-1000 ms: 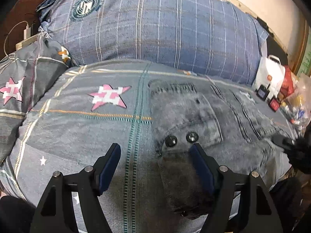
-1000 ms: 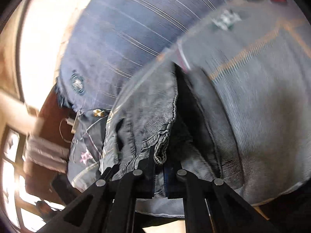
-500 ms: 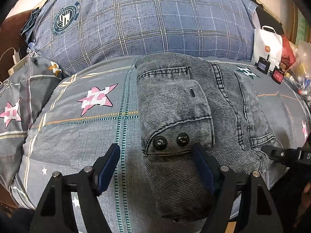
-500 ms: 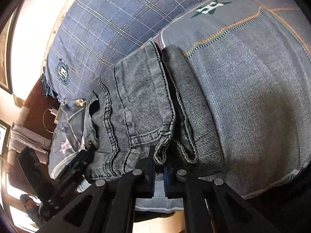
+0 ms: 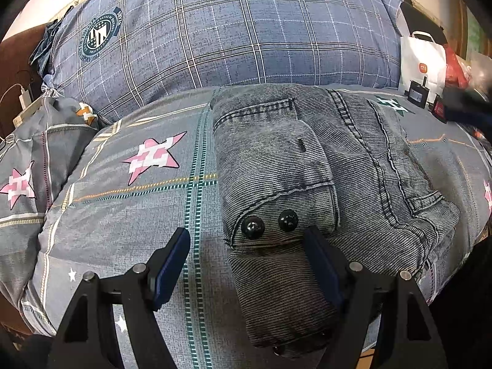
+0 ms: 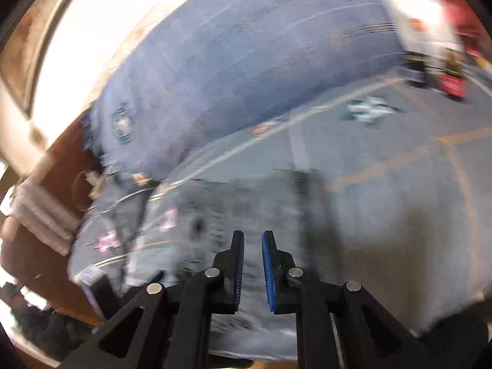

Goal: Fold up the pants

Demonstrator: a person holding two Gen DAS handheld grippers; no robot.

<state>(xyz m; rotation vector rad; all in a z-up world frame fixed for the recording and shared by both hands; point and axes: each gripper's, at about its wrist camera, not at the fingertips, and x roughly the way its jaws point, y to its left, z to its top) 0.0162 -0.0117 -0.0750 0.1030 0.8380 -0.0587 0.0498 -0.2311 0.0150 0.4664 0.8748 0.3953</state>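
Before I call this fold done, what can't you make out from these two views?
- Right wrist view: the pants are smeared by motion blur, so edges and layers are unreadable.
- Left wrist view: the near end of the pants runs behind the left hand-held gripper finger.
- Left wrist view: the right hand-held gripper is a blur at the edge.

Folded pants (image 5: 323, 190) fill the bed's (image 5: 129, 215) middle; its left half lies bare. A plaid pillow (image 5: 230, 40) blocks the far edge, a bag (image 5: 422, 61) and 2 small boxes (image 5: 416, 93) the far right corner.
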